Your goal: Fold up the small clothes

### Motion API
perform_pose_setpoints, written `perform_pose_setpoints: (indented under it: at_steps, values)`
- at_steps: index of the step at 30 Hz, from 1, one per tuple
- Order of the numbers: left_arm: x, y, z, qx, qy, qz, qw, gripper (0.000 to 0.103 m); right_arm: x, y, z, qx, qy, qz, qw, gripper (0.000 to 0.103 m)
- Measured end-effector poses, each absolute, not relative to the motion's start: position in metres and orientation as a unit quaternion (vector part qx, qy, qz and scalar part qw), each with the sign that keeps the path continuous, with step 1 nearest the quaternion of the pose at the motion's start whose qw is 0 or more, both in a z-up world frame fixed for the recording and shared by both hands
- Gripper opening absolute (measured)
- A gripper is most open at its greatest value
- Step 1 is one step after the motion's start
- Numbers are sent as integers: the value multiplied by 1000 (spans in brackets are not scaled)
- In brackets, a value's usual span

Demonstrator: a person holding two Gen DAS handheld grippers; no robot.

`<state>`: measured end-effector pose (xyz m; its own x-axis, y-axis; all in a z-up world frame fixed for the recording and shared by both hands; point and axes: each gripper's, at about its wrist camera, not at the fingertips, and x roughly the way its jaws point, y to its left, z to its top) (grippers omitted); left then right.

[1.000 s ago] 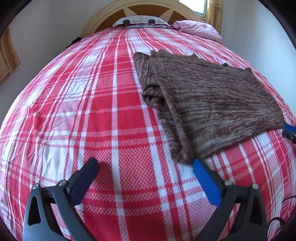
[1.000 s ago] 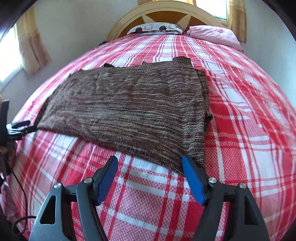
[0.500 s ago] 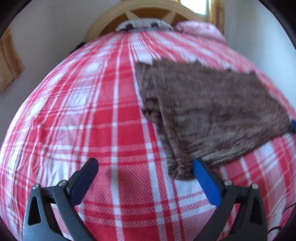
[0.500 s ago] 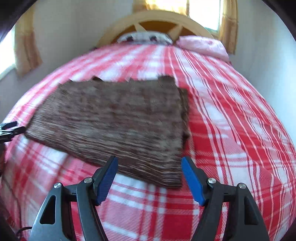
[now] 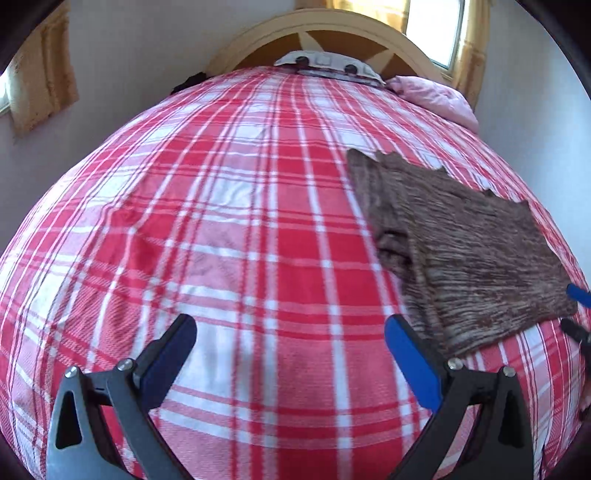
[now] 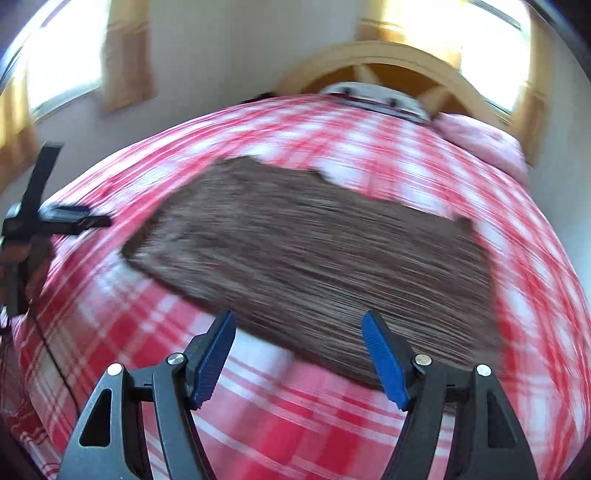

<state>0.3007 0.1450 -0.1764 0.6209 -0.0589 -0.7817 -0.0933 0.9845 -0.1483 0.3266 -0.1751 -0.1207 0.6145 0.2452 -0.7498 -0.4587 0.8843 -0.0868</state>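
We see a brown-and-cream marled knit garment (image 5: 469, 254), folded into a rough rectangle, lying flat on a bed covered by a red-and-white plaid blanket (image 5: 229, 229). In the left wrist view it sits at about three o'clock, its long axis running from the near right edge of the bed up toward one o'clock; a narrower folded strip lies along its left side. In the right wrist view, which is motion-blurred, the same garment (image 6: 314, 258) fills the centre, its long axis slanting from nine o'clock down toward four o'clock, with notched corners along its far edge.

Our left gripper (image 5: 290, 345) hangs over bare blanket with its blue-padded fingers (image 5: 412, 363) wide apart and nothing between them; the right-hand pad is just beside the garment's near corner. Our right gripper (image 6: 297, 356) is likewise spread, empty, over the garment's near edge.

At twelve o'clock stand an arched yellow wooden headboard (image 5: 332, 35) and a pale pink pillow (image 5: 436, 99).
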Motion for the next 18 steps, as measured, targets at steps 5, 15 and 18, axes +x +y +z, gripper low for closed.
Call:
perform_pose_setpoints:
  at_steps: [5,15,18]
  values:
    - [300,166,-183,-107,442,20,890,103,322,-95,-140,-188,378,259,869,70]
    - [310,206,-185,-187,434,0,881,103,319,6,-173,-276,349,296,845,52]
    - [319,210,-185,-200,435,-10,878,103,323,18,-176,-301,335,277,849,52]
